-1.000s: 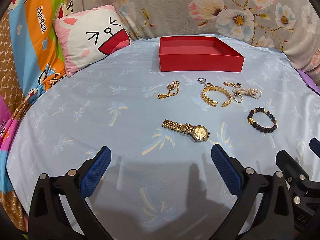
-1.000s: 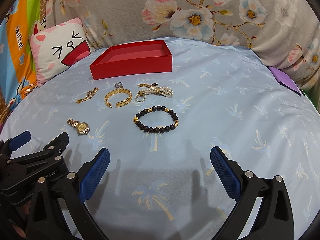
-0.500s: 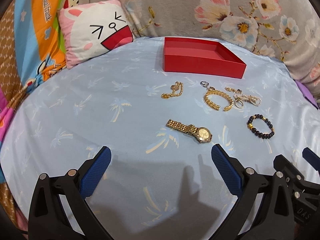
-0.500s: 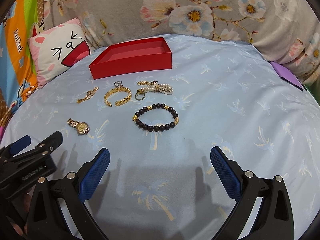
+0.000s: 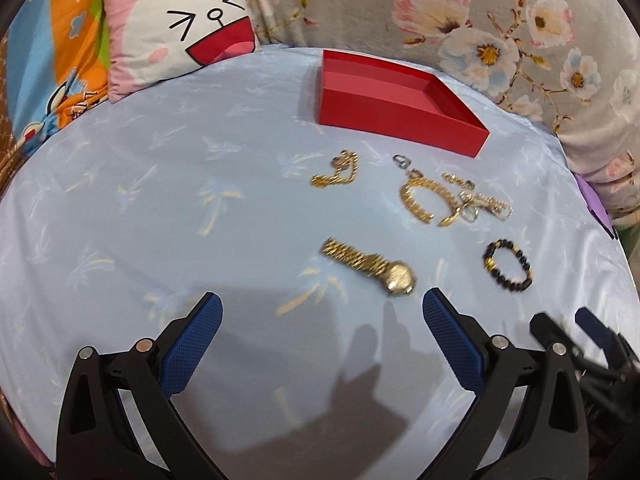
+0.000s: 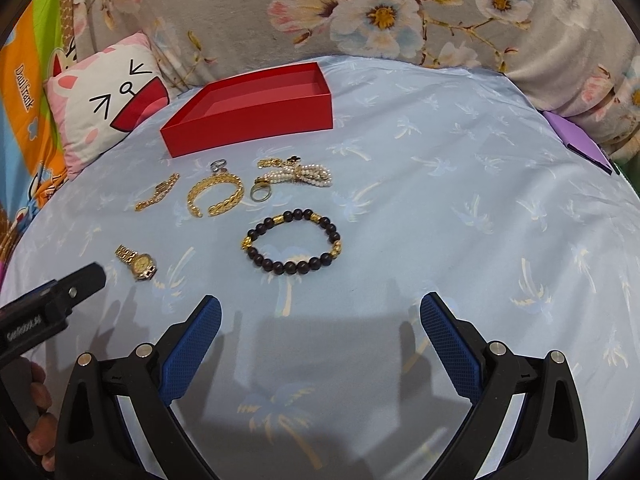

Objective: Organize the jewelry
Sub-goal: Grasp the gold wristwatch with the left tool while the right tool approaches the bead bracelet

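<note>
A shallow red box [image 5: 400, 112] [image 6: 256, 110] lies empty at the back of the light blue sheet. In front of it lie a gold chain [image 5: 338, 170] [image 6: 157, 192], a gold cuff bracelet [image 5: 426, 200] [image 6: 216, 196], a small silver ring [image 6: 219, 166], a gold ring [image 6: 261, 193] and a pearl strand [image 6: 302, 172]. Nearer me are a gold watch [image 5: 370, 266] [image 6: 136, 262] and a dark bead bracelet [image 5: 508, 266] [image 6: 294, 242]. My left gripper [image 5: 320, 328] is open, just short of the watch. My right gripper [image 6: 320, 328] is open, short of the bead bracelet.
A pink cat-face cushion [image 5: 180, 24] [image 6: 104, 100] sits at the back left by a colourful cartoon blanket [image 5: 52, 52]. A grey floral blanket [image 6: 380, 12] lines the back. A purple object [image 6: 580, 140] lies at the right edge. A hand [image 6: 38, 420] holds the left gripper.
The left gripper has moved forward and turned right, so the watch sits closer to its fingers. The right gripper has edged forward toward the bead bracelet. No jewelry has moved.
</note>
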A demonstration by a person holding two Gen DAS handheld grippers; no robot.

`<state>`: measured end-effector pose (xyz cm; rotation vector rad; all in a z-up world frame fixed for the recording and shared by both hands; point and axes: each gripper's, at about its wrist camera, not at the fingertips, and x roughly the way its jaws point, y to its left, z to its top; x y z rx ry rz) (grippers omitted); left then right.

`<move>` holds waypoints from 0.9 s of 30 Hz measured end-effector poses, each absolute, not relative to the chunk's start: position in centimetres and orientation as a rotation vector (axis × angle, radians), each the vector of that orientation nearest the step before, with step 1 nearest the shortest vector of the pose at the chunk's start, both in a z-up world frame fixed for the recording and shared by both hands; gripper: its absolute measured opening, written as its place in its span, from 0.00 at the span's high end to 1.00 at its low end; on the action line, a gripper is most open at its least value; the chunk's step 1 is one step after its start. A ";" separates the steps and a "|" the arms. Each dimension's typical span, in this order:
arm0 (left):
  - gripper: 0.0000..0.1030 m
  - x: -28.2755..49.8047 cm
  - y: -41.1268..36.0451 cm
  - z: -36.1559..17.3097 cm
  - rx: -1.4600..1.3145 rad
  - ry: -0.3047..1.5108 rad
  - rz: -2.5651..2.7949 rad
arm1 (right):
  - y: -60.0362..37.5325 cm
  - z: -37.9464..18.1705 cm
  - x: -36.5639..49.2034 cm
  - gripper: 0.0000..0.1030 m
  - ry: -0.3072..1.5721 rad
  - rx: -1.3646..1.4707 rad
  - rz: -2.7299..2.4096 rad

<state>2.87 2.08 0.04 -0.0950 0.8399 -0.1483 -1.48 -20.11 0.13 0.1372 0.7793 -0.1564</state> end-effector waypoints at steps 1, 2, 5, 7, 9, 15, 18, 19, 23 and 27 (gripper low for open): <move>0.05 3.4 1.2 0.1 -0.080 0.840 -0.136 | -20.2 0.1 -1.4 0.05 0.780 0.141 -0.158; 0.05 3.9 0.3 0.1 -0.068 0.846 -0.134 | -20.5 0.1 -1.4 0.05 0.781 0.145 -0.157; 0.05 5.6 -1.8 -0.8 -0.025 0.881 -0.103 | -20.9 0.1 -1.2 0.05 0.784 0.153 -0.157; 0.05 6.6 -2.8 -1.9 0.021 0.919 -0.060 | -20.9 0.0 -1.1 0.05 0.789 0.149 -0.155; 0.10 6.6 -3.0 -2.2 0.048 0.916 -0.037 | -20.8 0.0 -1.0 0.05 0.793 0.141 -0.147; 0.28 5.6 -2.1 -1.9 0.055 0.890 -0.058 | -20.7 -0.1 -0.5 0.05 0.801 0.143 -0.124; 0.44 5.1 -1.1 -1.6 0.056 0.875 -0.075 | -20.8 -0.1 -0.3 0.05 0.803 0.148 -0.119; 0.47 5.0 -0.8 -1.6 0.056 0.870 -0.082 | -20.8 -0.1 -0.3 0.05 0.803 0.151 -0.120; 0.76 4.8 1.0 -1.4 0.025 0.854 -0.087 | -20.7 -0.2 -0.3 0.05 0.802 0.151 -0.118; 0.78 4.6 2.1 -1.3 -0.012 0.851 -0.126 | -20.5 -0.3 -0.2 0.05 0.803 0.146 -0.116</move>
